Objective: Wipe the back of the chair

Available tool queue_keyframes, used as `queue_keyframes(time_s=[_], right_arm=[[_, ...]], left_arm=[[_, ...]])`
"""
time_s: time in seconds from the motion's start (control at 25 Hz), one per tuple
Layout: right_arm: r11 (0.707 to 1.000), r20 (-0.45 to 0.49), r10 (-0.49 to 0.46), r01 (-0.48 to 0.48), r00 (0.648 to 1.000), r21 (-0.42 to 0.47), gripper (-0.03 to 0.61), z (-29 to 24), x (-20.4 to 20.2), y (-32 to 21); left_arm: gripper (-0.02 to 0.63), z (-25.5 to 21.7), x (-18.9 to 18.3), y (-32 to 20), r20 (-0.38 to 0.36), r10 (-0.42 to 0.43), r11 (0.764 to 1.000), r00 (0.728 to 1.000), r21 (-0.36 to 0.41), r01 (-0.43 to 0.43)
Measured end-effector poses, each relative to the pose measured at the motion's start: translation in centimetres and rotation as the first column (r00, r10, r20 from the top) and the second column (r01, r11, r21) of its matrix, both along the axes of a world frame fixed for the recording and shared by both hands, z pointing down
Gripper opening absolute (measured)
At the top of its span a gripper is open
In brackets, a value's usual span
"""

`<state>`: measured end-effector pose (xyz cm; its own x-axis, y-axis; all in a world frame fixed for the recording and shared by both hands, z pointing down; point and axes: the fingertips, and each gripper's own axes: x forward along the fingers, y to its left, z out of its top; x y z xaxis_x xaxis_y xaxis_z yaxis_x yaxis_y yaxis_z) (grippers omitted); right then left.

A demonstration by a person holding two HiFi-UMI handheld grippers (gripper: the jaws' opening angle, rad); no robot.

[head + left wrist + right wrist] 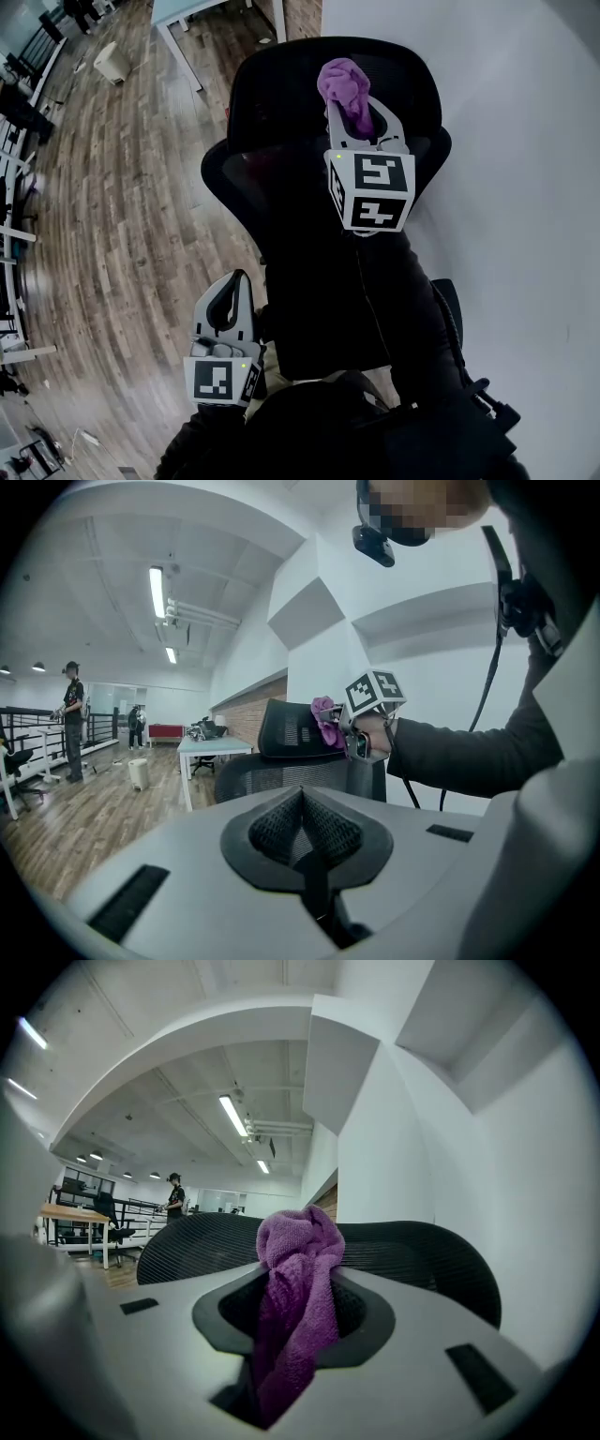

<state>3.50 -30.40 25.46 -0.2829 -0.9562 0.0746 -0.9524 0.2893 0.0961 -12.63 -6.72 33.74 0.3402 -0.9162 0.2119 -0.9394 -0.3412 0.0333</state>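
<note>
A black mesh office chair (pixel 281 112) stands against the white wall, its headrest (pixel 412 1251) just beyond my right gripper. My right gripper (pixel 361 112) is shut on a purple cloth (pixel 345 86), which bunches up out of the jaws (pixel 300 1279) close over the top of the chair's back. The left gripper view also shows the purple cloth (pixel 326 719) at the chair back (pixel 291 728). My left gripper (pixel 228 300) hangs lower left, beside the chair, shut with nothing between its jaws (pixel 302 832).
A white wall (pixel 506 141) runs along the right. Wooden floor (pixel 122 206) lies left of the chair. A white desk (pixel 211 752), a small white bin (pixel 112 61) and more desks stand farther off. Two people stand far back at the left (pixel 73 719).
</note>
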Motion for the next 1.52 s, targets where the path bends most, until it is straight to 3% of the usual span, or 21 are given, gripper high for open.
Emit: queue_keyframes(time_s=[0.48, 1.04, 1.52], right_arm=[[0.995, -0.014, 0.1, -0.1, 0.995, 0.014, 0.114, 0.1, 6.9, 0.6], [0.983, -0.037, 0.18, -0.178, 0.983, 0.042, 0.114, 0.3, 12.3, 2.1], [0.982, -0.018, 0.185, -0.184, 0.983, 0.037, 0.114, 0.5, 12.5, 2.3]], left_arm=[[0.009, 0.7, 4.0, -0.5, 0.013, 0.077, 0.997, 0.997, 0.018, -0.078], [0.009, 2.2, 7.6, -0.8, 0.002, 0.148, 0.988, 0.989, 0.032, -0.148], [0.009, 1.8, 7.5, -0.7, 0.009, 0.152, 0.988, 0.988, 0.019, -0.152]])
